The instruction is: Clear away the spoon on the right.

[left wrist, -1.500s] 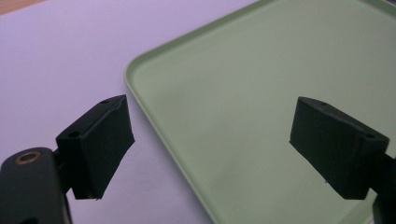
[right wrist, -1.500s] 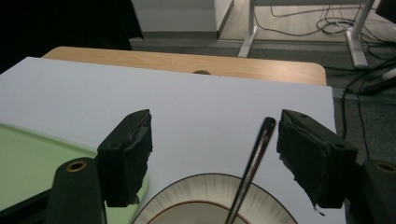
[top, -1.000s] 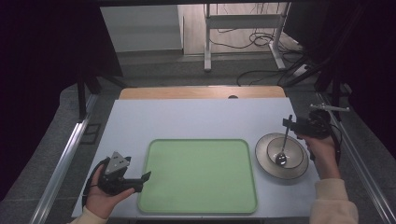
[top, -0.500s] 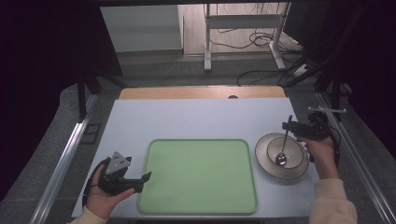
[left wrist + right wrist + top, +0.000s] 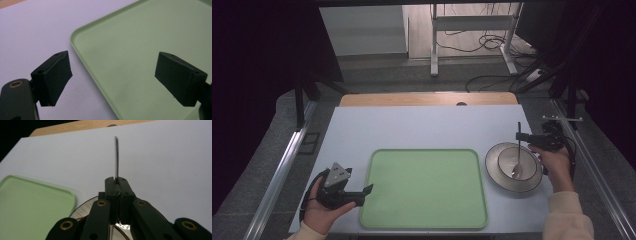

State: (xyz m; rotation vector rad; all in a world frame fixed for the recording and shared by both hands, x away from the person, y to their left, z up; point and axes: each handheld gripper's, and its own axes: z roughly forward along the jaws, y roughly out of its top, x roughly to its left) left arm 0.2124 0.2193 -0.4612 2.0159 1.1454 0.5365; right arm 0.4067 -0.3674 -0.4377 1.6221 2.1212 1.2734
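Observation:
A metal spoon (image 5: 517, 150) stands with its bowl end down in a small bowl (image 5: 504, 161) that rests on a grey plate (image 5: 492, 172) at the table's right. My right gripper (image 5: 523, 136) is shut on the spoon's handle (image 5: 116, 157), which rises past the jaws in the right gripper view. A green tray (image 5: 424, 187) lies in the middle of the white table. My left gripper (image 5: 364, 195) is open at the tray's near left corner, its fingers (image 5: 53, 76) straddling the tray's rim (image 5: 75, 47) with nothing between them.
The white table top (image 5: 412, 127) has free room behind the tray and to its left. A wooden board edge (image 5: 427, 99) runs along the far side. Metal rails flank the table, and cables lie on the floor beyond.
The right gripper has tilted the spoon's handle more upright over the bowl. The left gripper has stayed where it was.

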